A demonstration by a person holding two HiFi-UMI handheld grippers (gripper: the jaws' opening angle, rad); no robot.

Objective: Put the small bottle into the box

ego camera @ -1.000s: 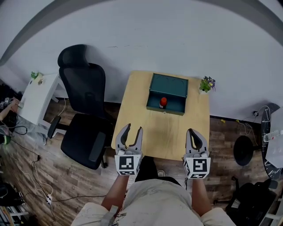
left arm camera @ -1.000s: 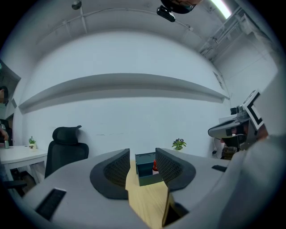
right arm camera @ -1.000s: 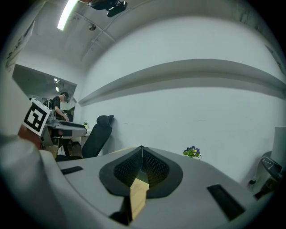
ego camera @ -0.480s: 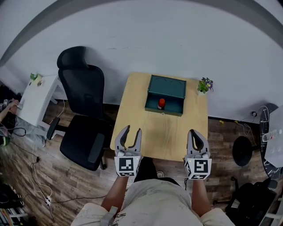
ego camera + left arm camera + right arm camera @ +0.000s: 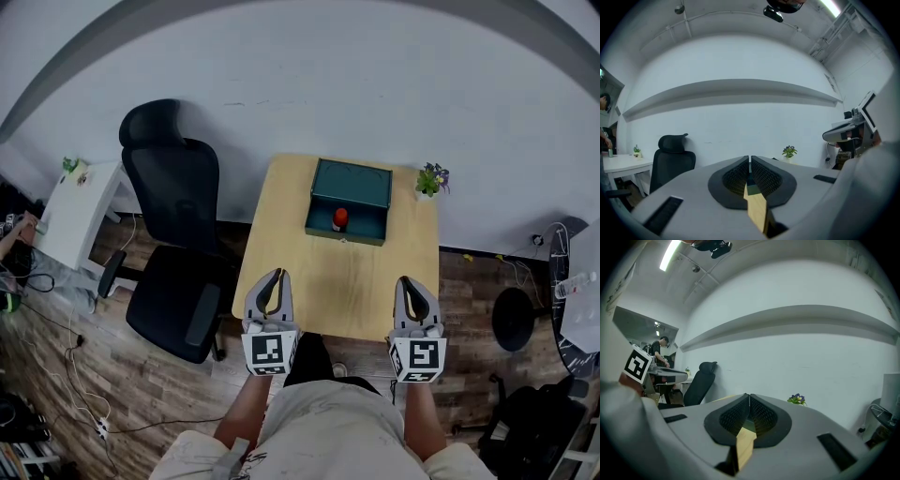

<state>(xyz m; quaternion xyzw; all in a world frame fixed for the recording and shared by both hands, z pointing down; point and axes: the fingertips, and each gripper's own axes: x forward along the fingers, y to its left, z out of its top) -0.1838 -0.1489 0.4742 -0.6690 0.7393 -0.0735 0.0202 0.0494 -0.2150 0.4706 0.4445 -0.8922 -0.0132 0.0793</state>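
Note:
A dark green box point(image 5: 352, 183) stands open at the far side of the wooden table point(image 5: 328, 281). A small bottle point(image 5: 339, 218) with a red top stands inside the box's open tray. My left gripper point(image 5: 273, 278) hovers over the table's near left edge; its jaws have just been closing and now meet with nothing between them. My right gripper point(image 5: 412, 284) is shut and empty over the near right edge. In the left gripper view the left gripper point(image 5: 749, 161) shows its pads touching. The right gripper point(image 5: 748, 398) looks the same in its own view.
A black office chair point(image 5: 178, 244) stands left of the table. A small potted plant point(image 5: 430, 178) sits on the far right corner. A white side table point(image 5: 75, 211) is further left. Cables and bags lie on the wooden floor at both sides.
The left gripper's jaws, spread apart in both earlier frames, have come together. Both hands stay at the table's near edge and the bottle rests in the box throughout.

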